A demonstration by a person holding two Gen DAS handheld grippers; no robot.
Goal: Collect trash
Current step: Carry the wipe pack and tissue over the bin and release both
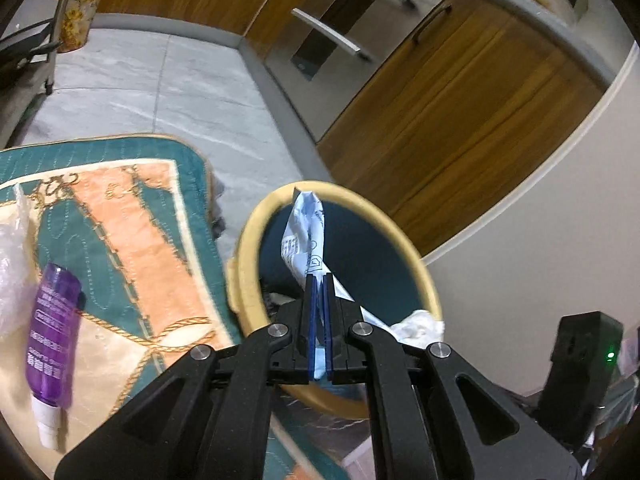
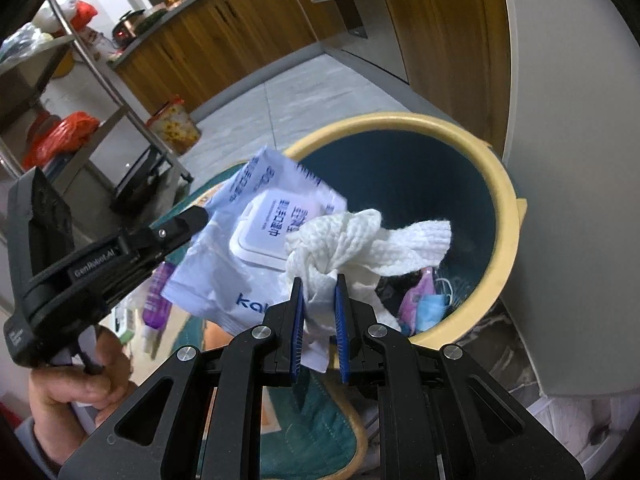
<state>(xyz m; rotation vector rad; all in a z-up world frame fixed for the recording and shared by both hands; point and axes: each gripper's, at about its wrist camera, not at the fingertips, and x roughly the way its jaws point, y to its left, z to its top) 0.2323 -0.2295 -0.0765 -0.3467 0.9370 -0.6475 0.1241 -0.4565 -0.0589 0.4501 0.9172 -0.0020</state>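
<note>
Where lettering shows, "kal" wipes packet (image 2: 224,272).

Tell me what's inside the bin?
In the bin lie a blue face mask, a pink wrapper and something dark. The held tissue and wipes pack hide the rest.

The trash bin (image 2: 502,216) stands on the floor against the wall, beside the edge of the mat (image 1: 132,240). Above its opening hang the wipes packet (image 2: 240,240), toward the mat side, and the crumpled paper towel (image 2: 360,240), touching the packet. Face masks (image 2: 428,304) lie inside the bin. On the mat, well apart from the bin, lies a bottle (image 1: 50,328).
</note>
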